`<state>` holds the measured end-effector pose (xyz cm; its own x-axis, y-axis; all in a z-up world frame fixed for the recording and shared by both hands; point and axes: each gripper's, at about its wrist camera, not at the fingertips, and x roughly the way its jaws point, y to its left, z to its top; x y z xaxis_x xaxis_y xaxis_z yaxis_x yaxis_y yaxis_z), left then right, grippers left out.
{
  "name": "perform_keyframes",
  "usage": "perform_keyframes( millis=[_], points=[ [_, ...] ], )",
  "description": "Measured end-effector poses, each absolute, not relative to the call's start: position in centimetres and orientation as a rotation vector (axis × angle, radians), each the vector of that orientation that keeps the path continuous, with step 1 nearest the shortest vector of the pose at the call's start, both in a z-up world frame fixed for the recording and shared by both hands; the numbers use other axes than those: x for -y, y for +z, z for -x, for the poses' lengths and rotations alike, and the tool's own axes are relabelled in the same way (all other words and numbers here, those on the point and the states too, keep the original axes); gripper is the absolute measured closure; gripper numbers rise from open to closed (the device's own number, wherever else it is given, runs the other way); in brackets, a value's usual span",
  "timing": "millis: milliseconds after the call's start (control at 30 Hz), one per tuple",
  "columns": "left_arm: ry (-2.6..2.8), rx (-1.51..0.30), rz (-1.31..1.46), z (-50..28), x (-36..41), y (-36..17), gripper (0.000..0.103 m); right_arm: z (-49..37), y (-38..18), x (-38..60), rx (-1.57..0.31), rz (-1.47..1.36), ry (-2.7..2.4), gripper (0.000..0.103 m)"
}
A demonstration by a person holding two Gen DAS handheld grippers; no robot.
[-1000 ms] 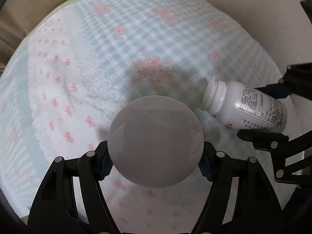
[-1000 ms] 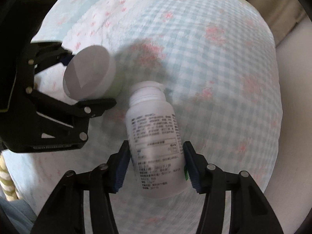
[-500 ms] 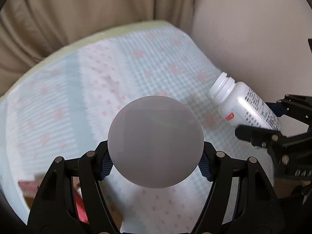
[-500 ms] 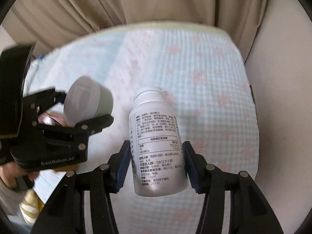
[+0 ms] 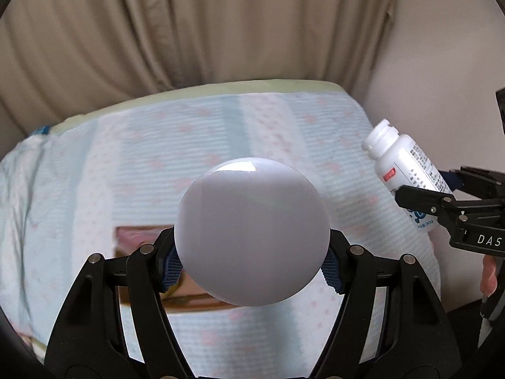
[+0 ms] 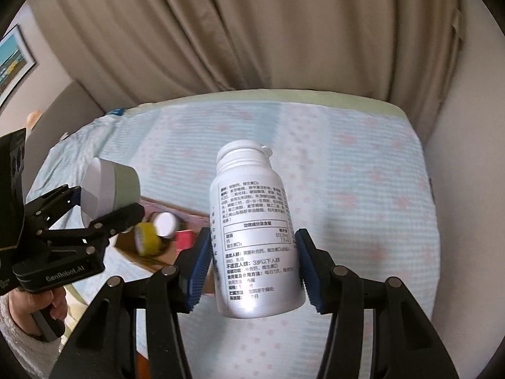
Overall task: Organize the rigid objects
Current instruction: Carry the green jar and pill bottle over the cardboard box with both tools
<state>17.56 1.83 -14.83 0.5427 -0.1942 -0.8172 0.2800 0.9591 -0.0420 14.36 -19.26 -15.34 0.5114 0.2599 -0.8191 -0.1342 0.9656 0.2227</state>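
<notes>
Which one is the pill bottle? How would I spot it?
Find the bed with the blue checked blanket in front of the tan curtain. Above it, the right tongs clamp a white bottle between blue pads. Unlike the squat green jar with the white lid in the other tongs, it is tall and covered in small black print.

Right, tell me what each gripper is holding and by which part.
Left gripper: round jar, fingers on opposite sides of its body. Right gripper: white pill bottle, pinched across its lower body, cap pointing away.
</notes>
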Motion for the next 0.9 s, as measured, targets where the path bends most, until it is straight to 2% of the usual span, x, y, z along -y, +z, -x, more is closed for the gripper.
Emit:
perform_keyframes(
  millis=[233,367,900],
  points=[
    [-0.264,-0.986,-0.059,-17.6,-12.1,-16.3,0.035,-15.3,-17.6,12.0,-1.027,-0.199,0.229,0.054],
    [-0.3,-1.033,-0.036,-19.1,-16.4,-18.9,0.035,-15.5,-18.9,7.8,-1.049,-0.262,0.16,0.054],
    [-0.39,-1.227,-0.062,-25.9,-23.4,-32.9,0.035,-17.9,-31.2,-1.1,-1.231,-0.444,-0.044,0.054]
  ],
)
